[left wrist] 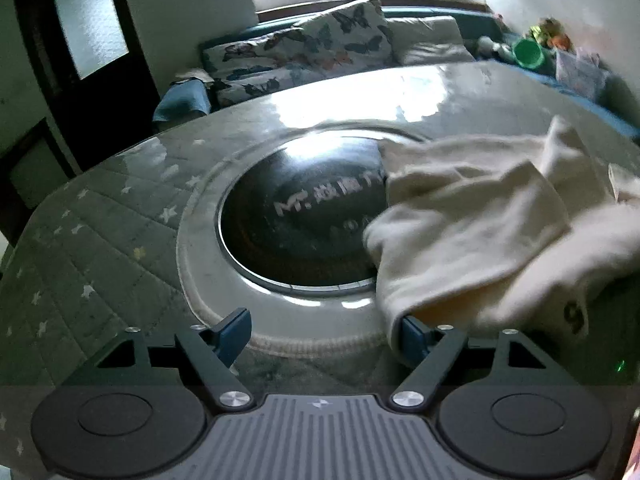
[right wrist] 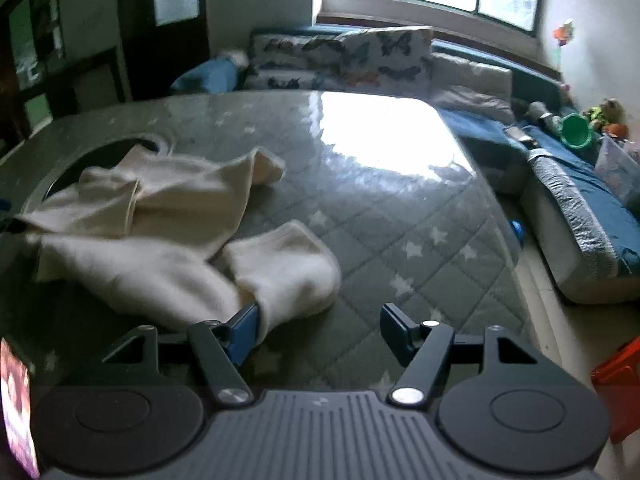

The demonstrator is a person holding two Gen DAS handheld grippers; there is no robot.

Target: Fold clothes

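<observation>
Both jaws spread, pinching nothing; cream garment point(left wrist: 480, 216) point(right wrist: 160, 232) touches inner pads, crumpled on table point(right wrist: 400, 216).

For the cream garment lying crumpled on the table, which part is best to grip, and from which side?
Probably the rounded sleeve end of the cream garment, nearest the right tongs. It lies apart from the crumpled body, on the bare quilted table cover, so come from its free right side.
</observation>
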